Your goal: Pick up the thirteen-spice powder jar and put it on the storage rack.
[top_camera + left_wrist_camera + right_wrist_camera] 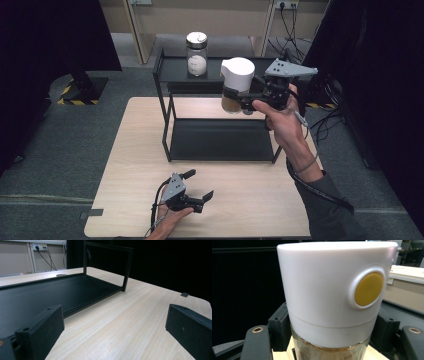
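Note:
A glass jar with a tall white lid [236,82] and brown contents hangs in the air beside the top shelf of the black rack [176,66]. My right gripper [235,100] is shut on it, its jaws clamped on the glass just under the lid. Up close, the white lid [332,290] carries a round yellow button [368,289]. A second glass jar [196,54] with a metal lid and white contents stands on the top shelf. My left gripper [200,186] rests low over the table's front, open, with nothing between its pads [42,331].
The rack's lower shelf [220,140] sits bare on the wooden table [135,150]. In the left gripper view the same lower shelf [50,293] lies ahead and to the left. Cables trail on the floor at the back right.

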Demonstrator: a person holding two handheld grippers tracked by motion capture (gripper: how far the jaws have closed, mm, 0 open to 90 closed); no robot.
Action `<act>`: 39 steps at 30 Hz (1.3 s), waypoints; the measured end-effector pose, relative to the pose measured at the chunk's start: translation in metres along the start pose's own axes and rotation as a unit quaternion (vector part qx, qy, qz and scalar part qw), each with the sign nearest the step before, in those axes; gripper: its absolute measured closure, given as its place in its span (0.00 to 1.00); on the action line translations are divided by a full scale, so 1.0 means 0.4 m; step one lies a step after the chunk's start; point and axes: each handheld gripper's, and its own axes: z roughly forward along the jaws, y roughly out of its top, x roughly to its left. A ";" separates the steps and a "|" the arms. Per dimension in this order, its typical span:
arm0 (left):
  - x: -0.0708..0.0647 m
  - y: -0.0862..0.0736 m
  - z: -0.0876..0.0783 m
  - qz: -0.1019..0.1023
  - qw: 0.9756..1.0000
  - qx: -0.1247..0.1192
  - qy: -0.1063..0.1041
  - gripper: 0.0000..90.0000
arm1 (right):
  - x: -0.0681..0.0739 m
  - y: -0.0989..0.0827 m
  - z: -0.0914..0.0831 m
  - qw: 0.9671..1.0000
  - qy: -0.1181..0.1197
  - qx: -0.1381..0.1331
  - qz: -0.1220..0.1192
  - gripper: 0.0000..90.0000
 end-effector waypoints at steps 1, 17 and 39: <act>0.000 0.000 0.000 0.000 1.000 0.000 0.000 0.02 | 0.000 0.007 0.003 1.000 -0.003 0.000 0.000 0.34; 0.000 0.000 -0.001 0.000 1.000 0.001 -0.002 0.02 | -0.022 0.087 0.073 0.998 -0.064 0.005 -0.002 0.34; 0.001 0.001 -0.003 0.000 1.000 0.000 -0.004 0.02 | -0.061 0.111 0.155 0.991 -0.135 0.011 0.019 0.34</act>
